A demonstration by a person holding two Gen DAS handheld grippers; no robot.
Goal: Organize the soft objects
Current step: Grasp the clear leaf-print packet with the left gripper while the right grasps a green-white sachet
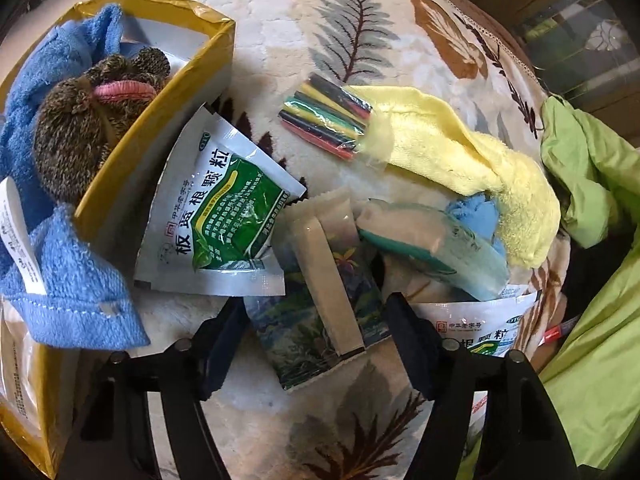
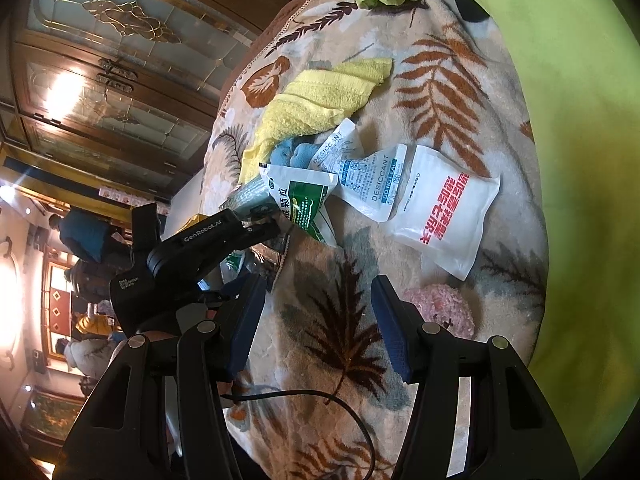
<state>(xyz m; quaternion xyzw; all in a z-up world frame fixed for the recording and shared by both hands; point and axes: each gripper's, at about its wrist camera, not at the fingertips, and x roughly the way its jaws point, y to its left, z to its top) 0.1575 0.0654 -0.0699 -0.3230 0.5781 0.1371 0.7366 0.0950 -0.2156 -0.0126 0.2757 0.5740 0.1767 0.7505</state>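
Hovering over the leaf-patterned fleece blanket point(image 1: 280, 32), the left gripper point(image 1: 316, 344) has its jaws spread wide, with a flat landscape-printed foil sachet point(image 1: 312, 320) lying between the fingertips, untouched as far as I can tell. Just beyond it lie a white-and-green medicine packet point(image 1: 216, 216) and a crumpled yellow terry cloth point(image 1: 460, 152). At the left, a yellow cardboard box point(image 1: 160, 120) holds a blue towel point(image 1: 36, 88) and a brown speckled knitted ball point(image 1: 76, 128). The right gripper point(image 2: 318, 324) is likewise spread open over bare blanket, with a fuzzy pink pom-pom point(image 2: 440, 308) just beside its right finger and a white pouch with red lettering point(image 2: 444, 220) farther ahead.
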